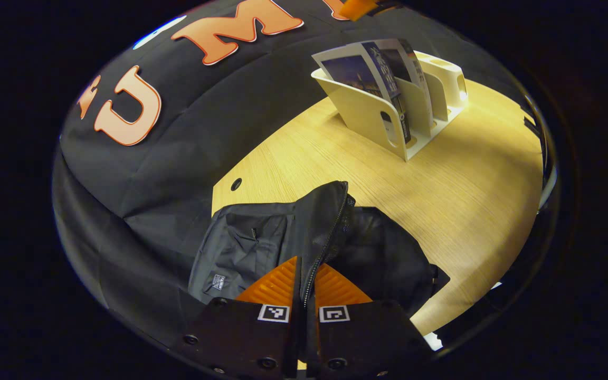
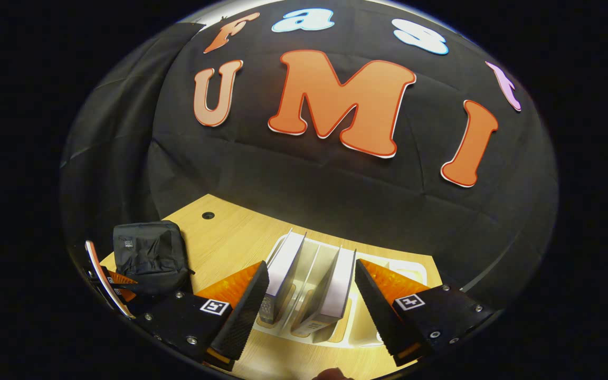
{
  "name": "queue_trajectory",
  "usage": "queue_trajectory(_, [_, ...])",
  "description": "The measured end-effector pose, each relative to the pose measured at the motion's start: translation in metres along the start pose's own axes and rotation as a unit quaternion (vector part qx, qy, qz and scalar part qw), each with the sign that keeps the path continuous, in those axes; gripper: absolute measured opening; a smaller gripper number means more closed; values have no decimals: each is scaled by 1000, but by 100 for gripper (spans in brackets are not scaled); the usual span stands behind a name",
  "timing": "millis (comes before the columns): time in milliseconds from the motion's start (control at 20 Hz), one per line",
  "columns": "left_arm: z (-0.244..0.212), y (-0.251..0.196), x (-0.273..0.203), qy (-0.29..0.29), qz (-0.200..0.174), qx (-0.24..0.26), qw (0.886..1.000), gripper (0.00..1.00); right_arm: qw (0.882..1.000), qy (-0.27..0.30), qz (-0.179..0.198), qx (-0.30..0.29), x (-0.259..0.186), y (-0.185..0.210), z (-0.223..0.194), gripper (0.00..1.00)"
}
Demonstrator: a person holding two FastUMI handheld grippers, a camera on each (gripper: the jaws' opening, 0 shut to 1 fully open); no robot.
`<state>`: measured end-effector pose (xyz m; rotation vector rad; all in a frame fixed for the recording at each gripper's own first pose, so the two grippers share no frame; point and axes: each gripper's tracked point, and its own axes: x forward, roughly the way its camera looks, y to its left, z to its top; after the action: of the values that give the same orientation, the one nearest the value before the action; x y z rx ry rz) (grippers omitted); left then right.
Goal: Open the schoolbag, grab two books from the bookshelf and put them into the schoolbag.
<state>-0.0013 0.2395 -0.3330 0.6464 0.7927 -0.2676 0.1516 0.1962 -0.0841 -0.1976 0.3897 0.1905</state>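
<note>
Table is carrying the black schoolbag near its left end and the white bookshelf farther right. Two books are standing upright directly under the right gripper, its fingers spreading wide around both. The left gripper is pinching the bag's zipper flap, holding it up.
</note>
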Motion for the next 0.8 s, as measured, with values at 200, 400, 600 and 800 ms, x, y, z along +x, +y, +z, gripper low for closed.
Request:
queue_trajectory(200, [24, 42, -12, -24, -27, -8, 999, 6, 999, 46, 8, -4, 19, 15, 4, 98])
queue_trajectory(400, [39, 73, -15, -20, -86, -23, 996, 6, 991, 123, 39, 34, 40, 28, -6, 98])
queue_trajectory(600, [50, 93, -8, -8, -140, -45, 989, 7, 977, 195, 61, 67, 58, 44, -18, 99])
queue_trajectory(800, [59, 114, -4, 20, -198, -61, 978, 7, 963, 257, 40, 76, 79, 39, -29, 99])
